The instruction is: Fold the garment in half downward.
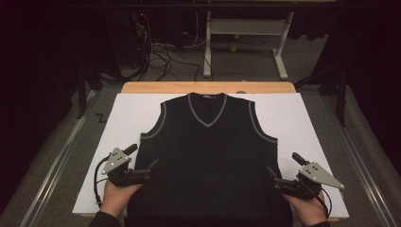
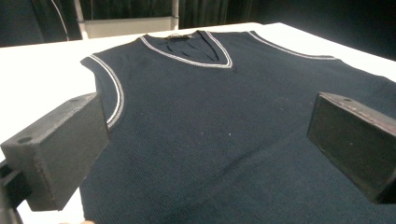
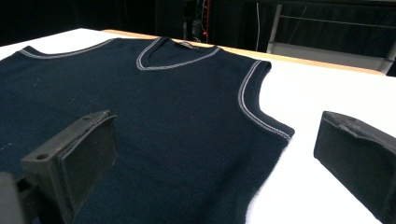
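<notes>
A dark navy sleeveless V-neck vest (image 1: 208,151) with pale trim lies flat, neck away from me, on a white sheet (image 1: 127,113). My left gripper (image 1: 150,168) rests at the vest's lower left side edge, held by a hand, jaws pointing toward the cloth. In the left gripper view the vest (image 2: 210,84) spreads under the left gripper (image 2: 205,121), whose jaws stand wide apart. My right gripper (image 1: 273,174) sits at the lower right side edge. In the right gripper view the right gripper (image 3: 217,126) is open astride the vest's (image 3: 140,93) side edge, one jaw over cloth, one over the sheet (image 3: 317,93).
The sheet covers a wooden table whose far edge (image 1: 208,87) shows behind the collar. Beyond it stand a white desk frame (image 1: 246,28) and tangled cables (image 1: 161,56) on grey carpet. Dark stands flank the table on both sides.
</notes>
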`<state>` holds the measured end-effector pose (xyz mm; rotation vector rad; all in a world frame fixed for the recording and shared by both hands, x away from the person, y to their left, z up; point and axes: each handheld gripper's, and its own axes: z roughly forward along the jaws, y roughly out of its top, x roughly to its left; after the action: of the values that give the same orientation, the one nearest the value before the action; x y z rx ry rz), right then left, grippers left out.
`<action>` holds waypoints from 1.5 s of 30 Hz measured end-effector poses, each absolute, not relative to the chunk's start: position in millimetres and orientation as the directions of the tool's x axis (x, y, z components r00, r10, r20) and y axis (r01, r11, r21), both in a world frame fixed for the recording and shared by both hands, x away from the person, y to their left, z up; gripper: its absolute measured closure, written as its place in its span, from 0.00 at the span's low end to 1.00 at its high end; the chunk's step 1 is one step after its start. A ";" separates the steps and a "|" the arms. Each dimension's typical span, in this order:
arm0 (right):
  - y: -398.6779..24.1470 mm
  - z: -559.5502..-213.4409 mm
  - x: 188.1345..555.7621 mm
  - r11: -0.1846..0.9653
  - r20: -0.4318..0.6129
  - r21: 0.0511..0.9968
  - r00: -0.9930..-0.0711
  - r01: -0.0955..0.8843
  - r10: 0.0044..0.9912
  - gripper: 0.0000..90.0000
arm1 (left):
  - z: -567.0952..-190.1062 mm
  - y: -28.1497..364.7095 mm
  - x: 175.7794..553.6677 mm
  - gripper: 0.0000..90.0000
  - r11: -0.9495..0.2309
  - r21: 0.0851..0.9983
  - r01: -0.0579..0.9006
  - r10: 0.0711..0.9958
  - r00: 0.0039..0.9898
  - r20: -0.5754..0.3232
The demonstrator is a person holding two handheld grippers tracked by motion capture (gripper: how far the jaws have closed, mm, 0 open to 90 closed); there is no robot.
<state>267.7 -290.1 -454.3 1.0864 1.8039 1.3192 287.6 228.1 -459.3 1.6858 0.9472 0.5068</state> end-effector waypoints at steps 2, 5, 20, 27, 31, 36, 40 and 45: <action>-290.0 -453.7 267.7 0.145 -0.020 0.958 -0.448 0.246 0.894 0.00 | -459.6 226.7 287.8 0.00 -0.099 0.932 0.349 0.792 0.595 -0.138; -289.4 -453.4 267.8 0.146 -0.022 0.959 -0.452 0.241 0.892 0.00 | -459.0 227.1 287.9 0.00 -0.096 0.933 0.348 0.793 0.593 -0.139; -267.7 -452.5 309.5 0.220 -0.063 0.919 -0.427 0.328 0.902 0.00 | -459.4 230.1 313.9 0.00 -0.104 0.878 0.466 0.842 0.511 -0.172; -272.6 -456.4 339.1 0.215 -0.038 0.861 -0.363 0.461 0.931 0.03 | -467.9 234.0 335.4 0.02 -0.125 0.788 0.602 0.882 0.431 -0.190; -276.4 -460.4 348.4 0.207 -0.016 0.823 -0.342 0.530 0.940 0.09 | -474.7 235.2 344.8 0.08 -0.130 0.736 0.664 0.898 0.394 -0.197; -280.4 -465.8 349.8 0.224 -0.020 0.773 -0.331 0.594 0.943 0.16 | -479.1 234.2 345.4 0.16 -0.196 0.682 0.705 0.902 0.403 -0.157; -282.8 -468.6 348.0 0.218 -0.003 0.746 -0.325 0.629 0.946 0.19 | -479.4 234.3 340.2 0.24 -0.206 0.674 0.710 0.901 0.406 -0.153; -284.0 -471.6 342.9 0.246 -0.009 0.723 -0.347 0.646 0.938 0.33 | -480.3 232.3 330.7 0.30 -0.245 0.678 0.693 0.898 0.427 -0.112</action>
<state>342.9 -284.0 -471.6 1.4425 2.0814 0.8818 330.7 232.3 -480.3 2.0174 1.3383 0.3951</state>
